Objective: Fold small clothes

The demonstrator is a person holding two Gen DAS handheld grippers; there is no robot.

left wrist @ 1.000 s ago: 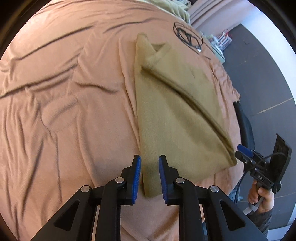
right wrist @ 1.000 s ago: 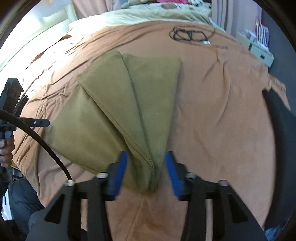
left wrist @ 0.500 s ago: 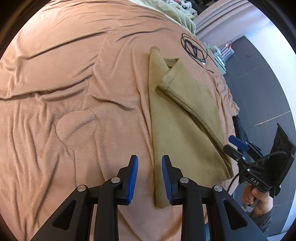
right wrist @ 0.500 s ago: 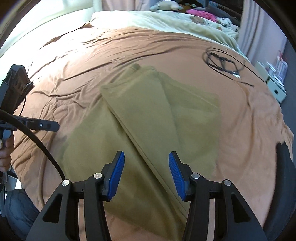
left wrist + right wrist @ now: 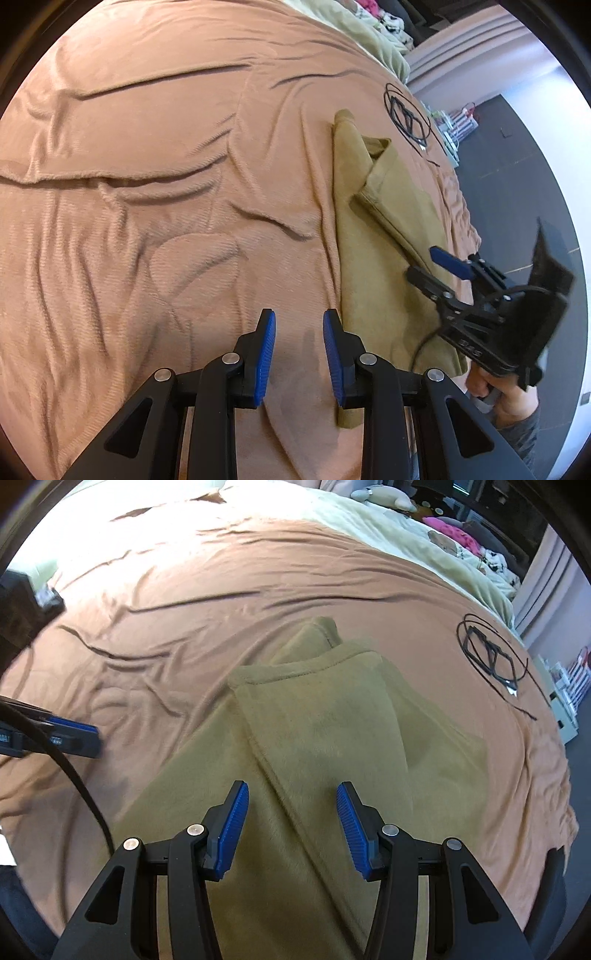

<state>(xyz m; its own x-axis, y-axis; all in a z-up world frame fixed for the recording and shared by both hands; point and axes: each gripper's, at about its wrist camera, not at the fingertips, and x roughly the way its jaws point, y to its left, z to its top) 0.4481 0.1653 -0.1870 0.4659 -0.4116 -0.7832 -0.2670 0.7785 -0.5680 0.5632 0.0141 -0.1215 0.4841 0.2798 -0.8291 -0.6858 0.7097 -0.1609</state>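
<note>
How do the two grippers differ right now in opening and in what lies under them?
The left gripper has a narrow gap; the right gripper stands wider, its jaws having just been closing. The left hangs over the bare brown blanket, beside the olive garment; the right hangs over the garment's folded flap. Both are open with blue pads and hold nothing.

Rumpled tan bedspread (image 5: 155, 192), dark floor (image 5: 517, 155)

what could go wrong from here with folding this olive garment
1. The folded flap lies slanted across the olive garment; another fold now would likely come out crooked.
2. The left hand-held gripper is open over bare brown blanket, beside the garment's edge; closing there may pinch blanket instead.
3. The right hand-held gripper, open above the flap's edge, might grab only one layer.
</note>
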